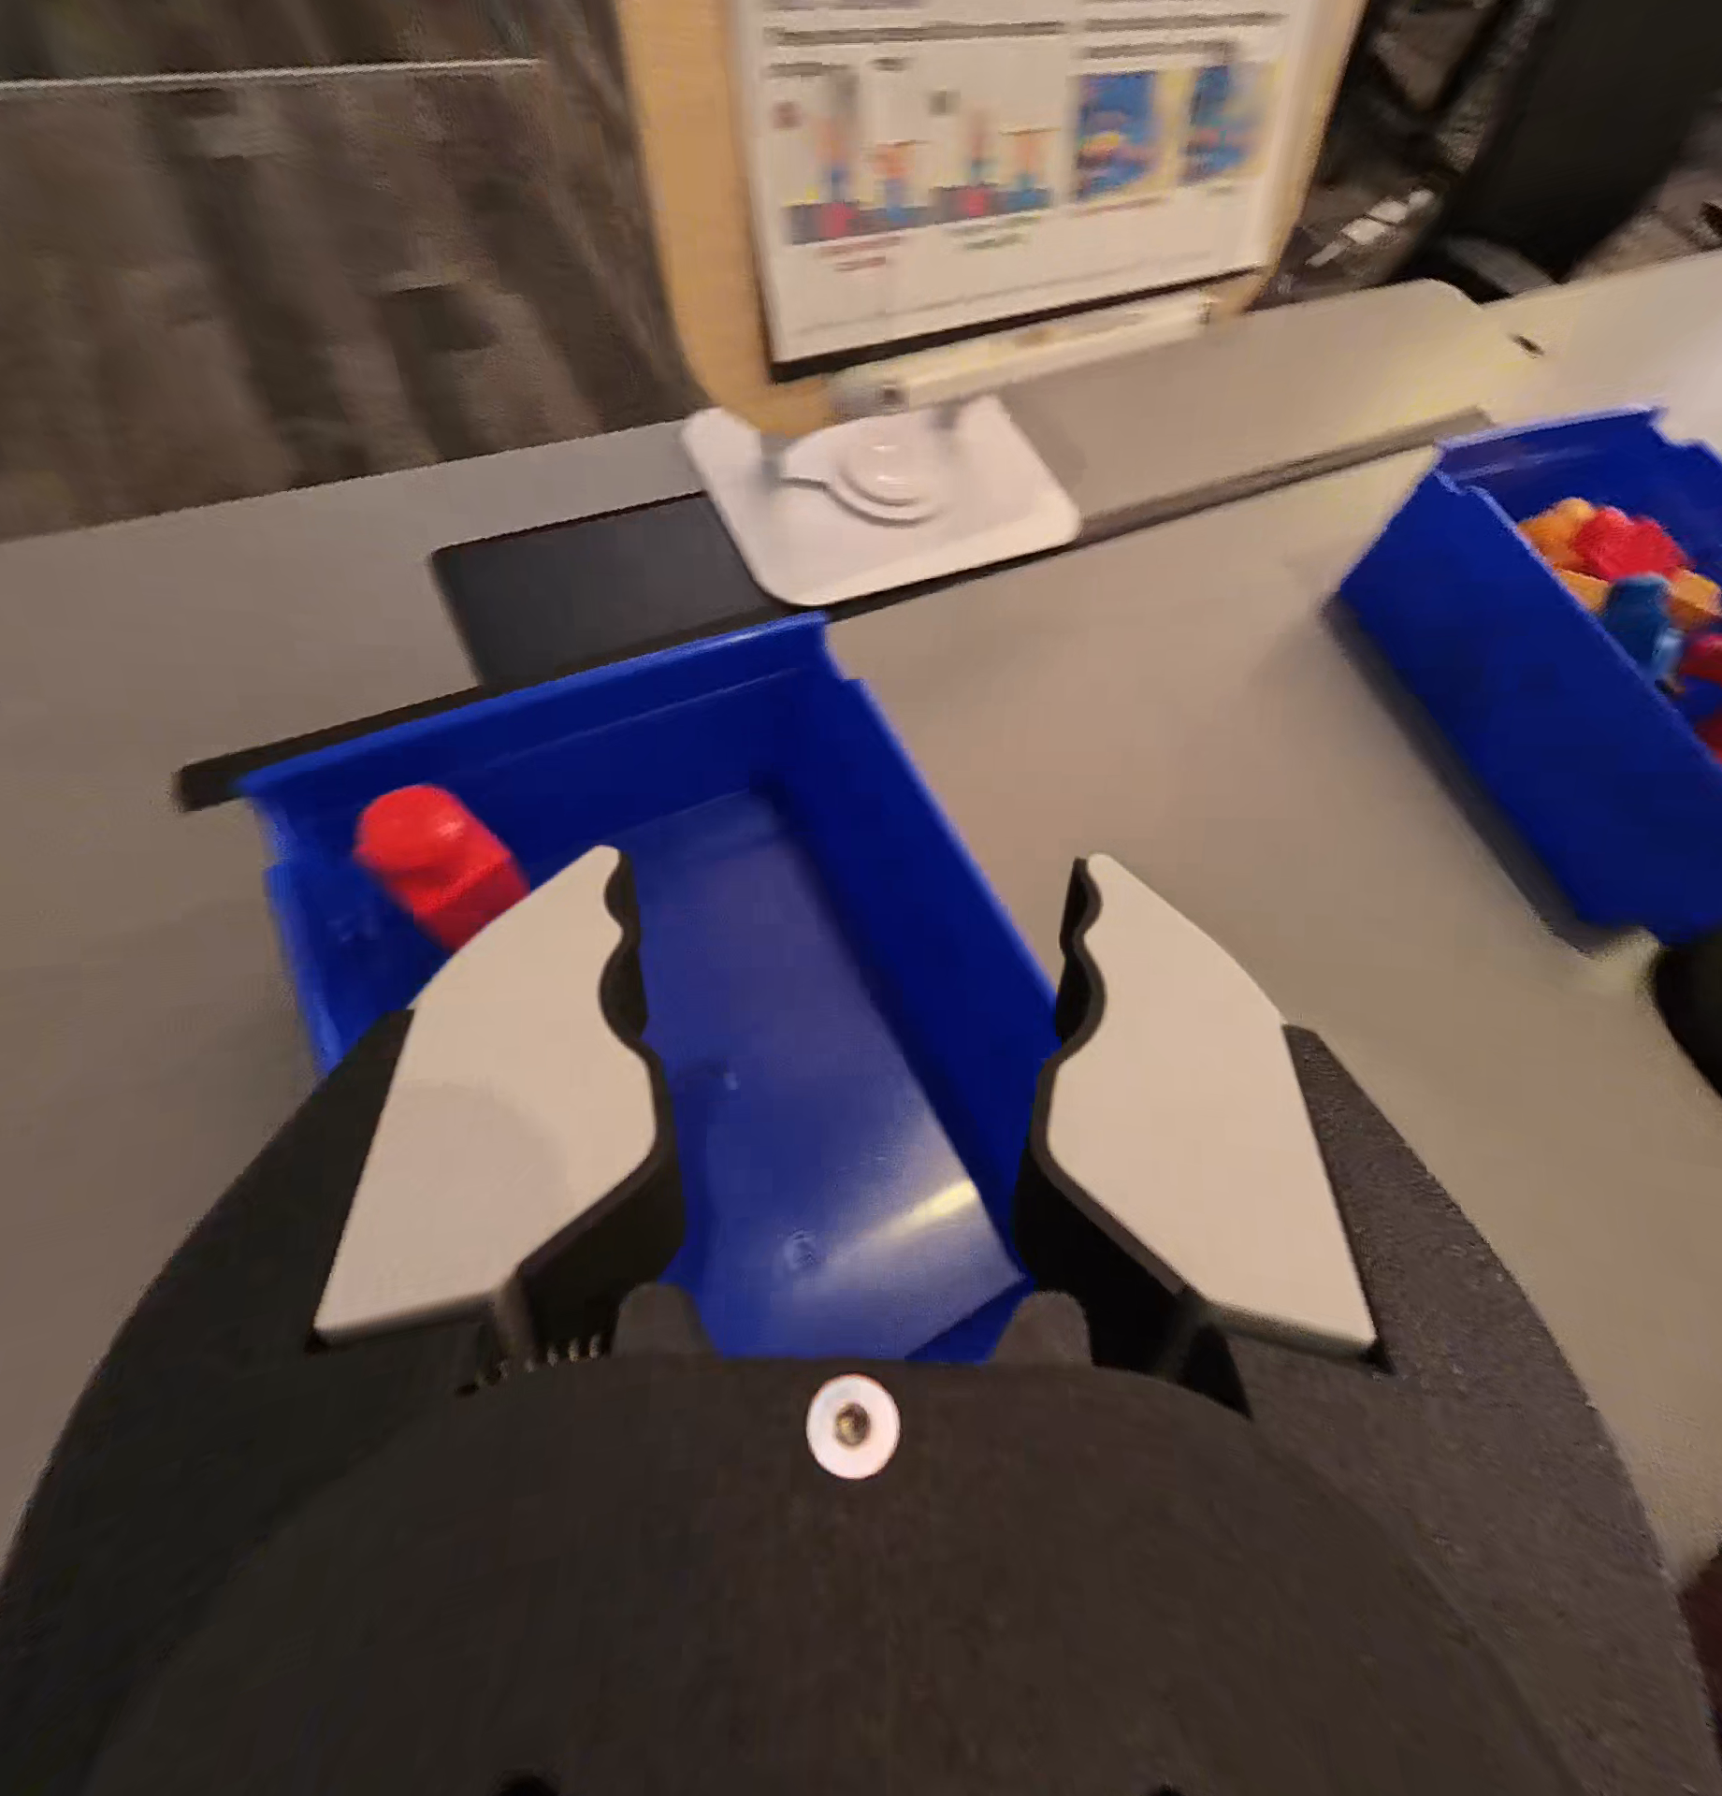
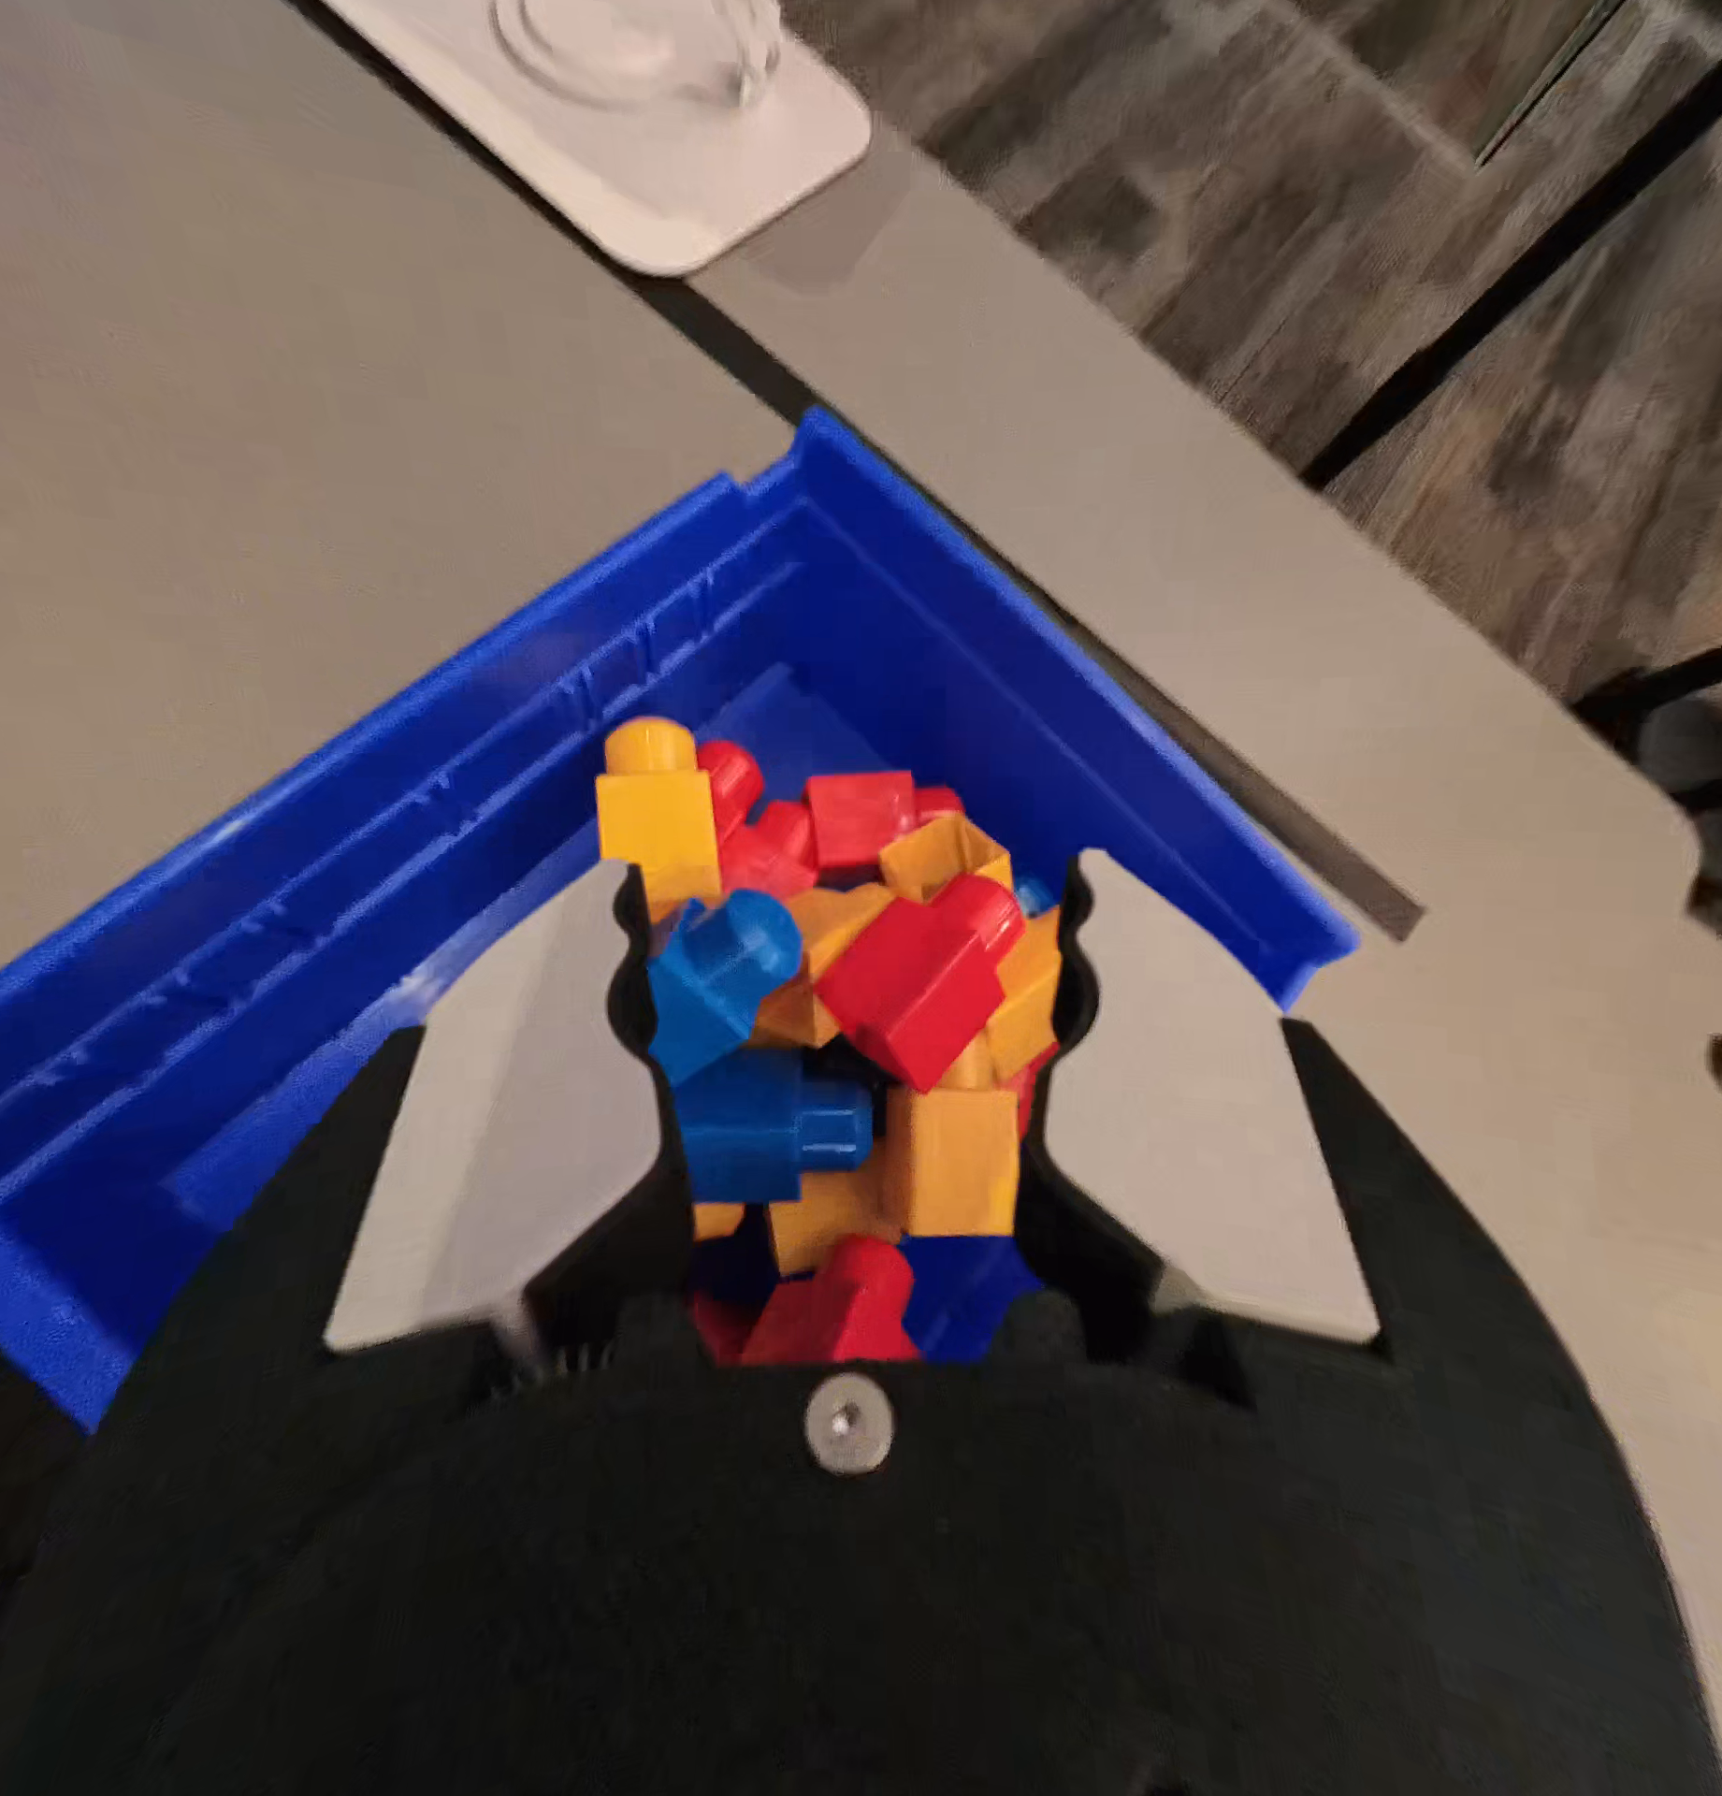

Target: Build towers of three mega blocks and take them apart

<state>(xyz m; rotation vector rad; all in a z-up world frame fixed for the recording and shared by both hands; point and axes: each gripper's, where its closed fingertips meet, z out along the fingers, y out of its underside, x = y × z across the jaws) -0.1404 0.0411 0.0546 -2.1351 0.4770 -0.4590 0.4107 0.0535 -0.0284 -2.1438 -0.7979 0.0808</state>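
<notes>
In the left wrist view my left gripper (image 1: pixel 845 865) is open over a blue bin (image 1: pixel 546 719); only the bin floor shows between its fingers. A red mega block (image 1: pixel 429 865) stands in that bin's far left corner, partly behind my left finger. In the right wrist view my right gripper (image 2: pixel 849 865) is open above a second blue bin (image 2: pixel 983 632) that holds a pile of red, yellow and blue blocks. A blue block (image 2: pixel 721 972) and a red block (image 2: pixel 925 972) lie on top between the spread fingers. A yellow block (image 2: pixel 657 807) stands just beyond the left fingertip.
The second bin also shows in the left wrist view (image 1: pixel 1479 700) at the right. A screen (image 1: pixel 1012 165) on a white stand base (image 1: pixel 886 486) stands at the back of the grey table (image 1: pixel 1177 777), beside a dark pad (image 1: pixel 594 583). The table edge and floor (image 2: pixel 1420 243) lie beyond the full bin.
</notes>
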